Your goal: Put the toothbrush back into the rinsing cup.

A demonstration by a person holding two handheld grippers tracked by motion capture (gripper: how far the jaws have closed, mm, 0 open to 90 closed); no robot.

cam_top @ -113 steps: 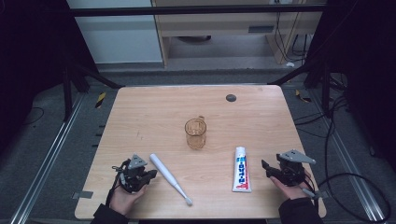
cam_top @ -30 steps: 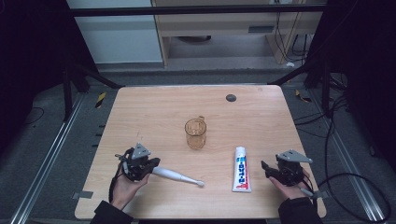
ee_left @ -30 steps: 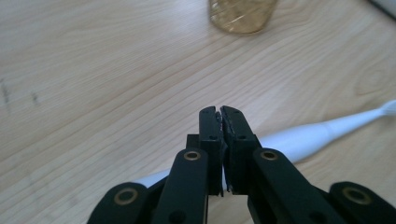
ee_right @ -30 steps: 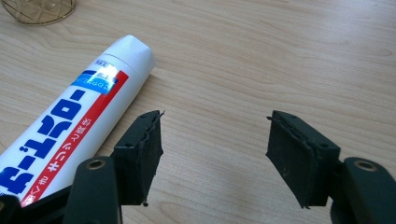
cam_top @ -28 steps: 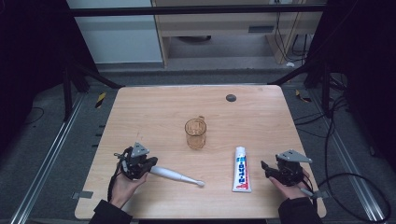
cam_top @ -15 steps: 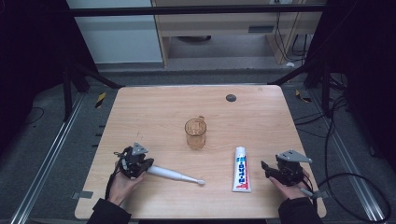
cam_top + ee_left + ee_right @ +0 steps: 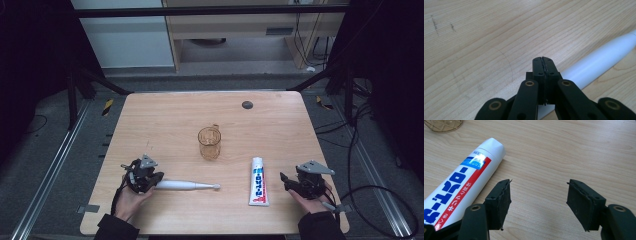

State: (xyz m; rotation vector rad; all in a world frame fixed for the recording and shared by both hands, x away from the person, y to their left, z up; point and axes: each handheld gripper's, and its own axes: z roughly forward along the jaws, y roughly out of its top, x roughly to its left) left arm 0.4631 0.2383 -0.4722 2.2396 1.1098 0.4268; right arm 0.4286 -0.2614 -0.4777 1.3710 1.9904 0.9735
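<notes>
Left gripper (image 7: 543, 62) has closed beside toothbrush (image 7: 599, 60).

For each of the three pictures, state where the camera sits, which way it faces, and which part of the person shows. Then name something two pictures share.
High view: above the table, facing forward and down; both hands show.
Left gripper view: on the left gripper, facing its shut fingers, toothbrush beneath.
Right gripper view: on the right gripper, fingers apart, beside the toothpaste.
Shared: the cup shows in the high and right gripper views.
</notes>
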